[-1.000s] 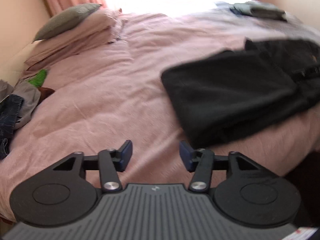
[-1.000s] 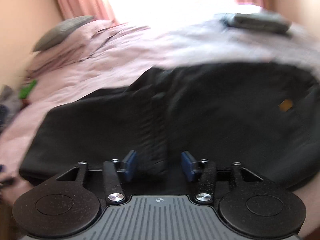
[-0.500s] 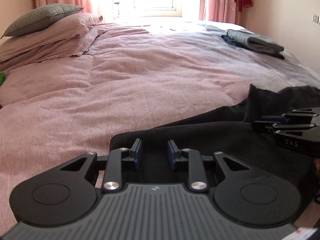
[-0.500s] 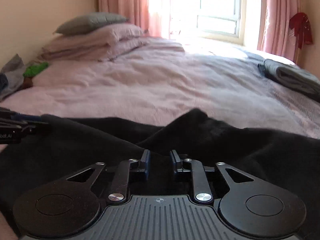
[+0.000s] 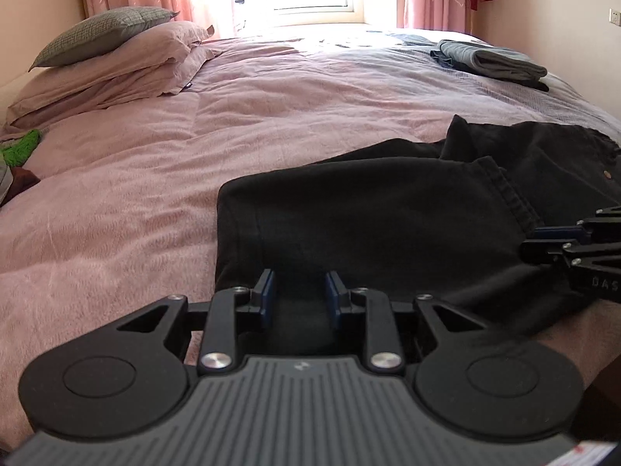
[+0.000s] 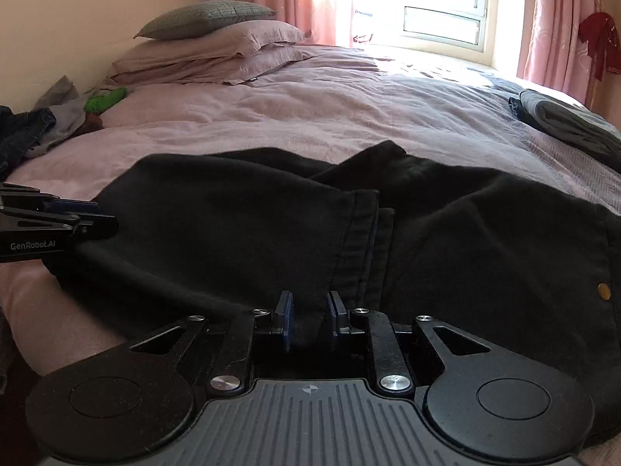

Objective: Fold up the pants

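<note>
Black pants (image 5: 388,213) lie partly folded near the front edge of the pink bed (image 5: 155,155), one hemmed leg end lying over the rest. My left gripper (image 5: 300,287) is shut on the near edge of the pants at their left end, with dark cloth between its blue pads. In the right wrist view the same pants (image 6: 233,225) spread out ahead. There my right gripper (image 6: 310,306) is shut on the near edge beside the hem. Each gripper shows in the other's view: the left gripper (image 6: 58,221) low at the left, the right gripper (image 5: 562,240) at the right.
Stacked pillows (image 5: 116,62) sit at the far left of the bed. Folded grey clothes (image 5: 493,62) lie at the far right. A loose pile of clothes (image 6: 35,128) with a green item (image 5: 21,147) lies at the left edge. A bright window and pink curtains stand behind.
Both grippers came down from above the pants to the front edge of the bed. Their jaws, open a second ago, closed on the near edge of the pants.
</note>
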